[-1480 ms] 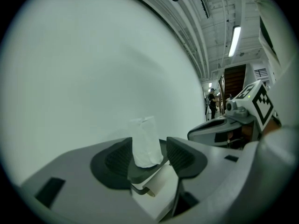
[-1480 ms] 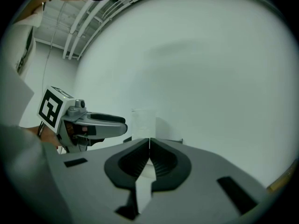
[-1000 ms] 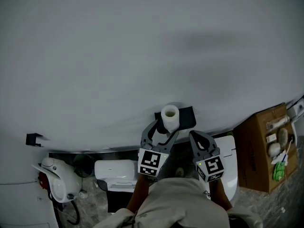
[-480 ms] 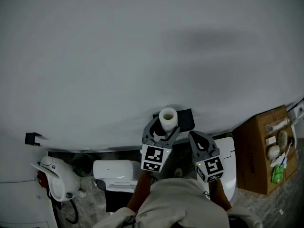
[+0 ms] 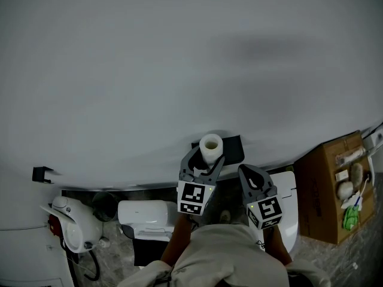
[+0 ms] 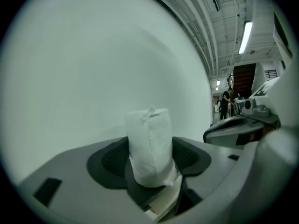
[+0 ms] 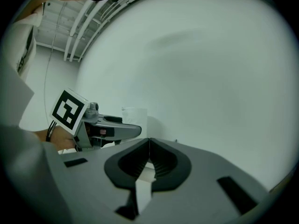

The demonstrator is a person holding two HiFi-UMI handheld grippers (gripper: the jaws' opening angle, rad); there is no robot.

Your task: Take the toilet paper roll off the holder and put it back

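The white toilet paper roll (image 5: 211, 146) stands upright at the black holder (image 5: 233, 147) on the pale wall. My left gripper (image 5: 205, 160) reaches around it from below. In the left gripper view the roll (image 6: 148, 143) fills the gap, and both dark pads (image 6: 114, 160) touch its sides. These jaws have just been closing with the roll between them. My right gripper (image 5: 248, 172) hangs just right of the holder, shut and empty, its pads meeting (image 7: 149, 148). From there the roll (image 7: 134, 115) shows behind the left gripper's finger.
A white toilet (image 5: 143, 217) and a white appliance (image 5: 69, 223) sit on the floor at lower left. A cardboard box (image 5: 335, 187) with small items stands at right. A small black bracket (image 5: 40, 174) is on the wall at left.
The left gripper's jaws spread a little wider, then came in against the roll's sides. The right gripper has stayed where it was.
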